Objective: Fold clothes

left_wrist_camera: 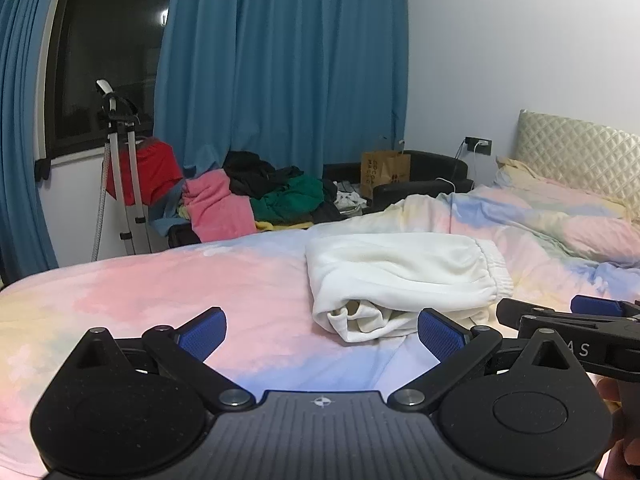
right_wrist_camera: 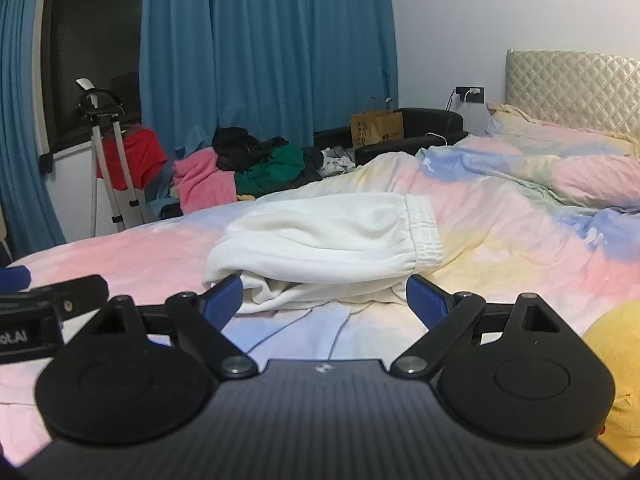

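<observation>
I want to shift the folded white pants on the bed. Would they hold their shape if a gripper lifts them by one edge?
Probably not. The white pants look like soft knit, with loose layers bulging at the near edge, so they would likely droop and unfold. The gathered elastic waistband seems the firmest spot. They look light and should slide easily over the bedspread.

Right claw (right_wrist_camera: 324, 300) spread wide, empty — folded white garment (right_wrist_camera: 320, 240) just ahead on pastel duvet (right_wrist_camera: 500, 248).

Bed (right_wrist_camera: 132, 264) carried pastel pink-blue-yellow cover. Folded white garment (right_wrist_camera: 328, 240) lay at centre, elastic cuff toward 3 o'clock. Rumpled duvet (right_wrist_camera: 560, 168) and pillow (right_wrist_camera: 516, 120) at 2 o'clock. Yellow soft object (right_wrist_camera: 616, 360) at 4 o'clock.
</observation>
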The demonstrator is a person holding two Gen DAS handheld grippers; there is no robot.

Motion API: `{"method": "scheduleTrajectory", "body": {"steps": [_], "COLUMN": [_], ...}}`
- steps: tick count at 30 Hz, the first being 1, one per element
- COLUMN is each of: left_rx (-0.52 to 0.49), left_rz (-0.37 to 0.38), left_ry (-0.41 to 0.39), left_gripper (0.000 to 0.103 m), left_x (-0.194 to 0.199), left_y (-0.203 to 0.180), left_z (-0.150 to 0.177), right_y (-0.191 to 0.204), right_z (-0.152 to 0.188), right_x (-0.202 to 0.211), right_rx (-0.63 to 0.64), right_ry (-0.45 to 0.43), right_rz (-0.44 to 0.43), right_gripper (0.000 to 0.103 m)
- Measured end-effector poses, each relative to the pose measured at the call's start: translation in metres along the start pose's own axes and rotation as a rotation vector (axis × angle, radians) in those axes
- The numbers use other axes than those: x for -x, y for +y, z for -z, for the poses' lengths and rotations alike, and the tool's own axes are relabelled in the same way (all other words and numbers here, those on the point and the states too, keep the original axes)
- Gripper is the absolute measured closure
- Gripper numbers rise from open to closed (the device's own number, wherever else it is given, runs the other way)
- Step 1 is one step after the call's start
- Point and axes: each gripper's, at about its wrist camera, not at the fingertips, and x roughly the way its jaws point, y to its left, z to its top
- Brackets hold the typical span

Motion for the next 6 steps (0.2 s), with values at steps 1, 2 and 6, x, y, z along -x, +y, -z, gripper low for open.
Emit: {"method": "scheduleTrajectory", "body": {"steps": [1,2,6], "left_rx": [0.002,0.004,0.004], "left_rz": [-0.001,-0.001,-0.004], "left_ry": [0.0,0.0,-0.003], "left_gripper": [0.0,0.0,0.0], "left_x": [0.0006,0.001,0.0041], "left_y": [0.0004,0.0009,0.0016], "left_z": [0.0,0.0001,-0.0013], "right_y": [-0.0006,-0.0011,-0.0024], "right_z": [-0.0002,-0.0003,-0.0007], "right_x": [-0.0003,0.0001,0.0021], "right_rx": [-0.001,-0.003,-0.009], "right_ry": [0.002,0.002,-0.006], "right_rz": [0.002,0.004,0.01], "right_gripper": [0.013,0.013,0.013]}}
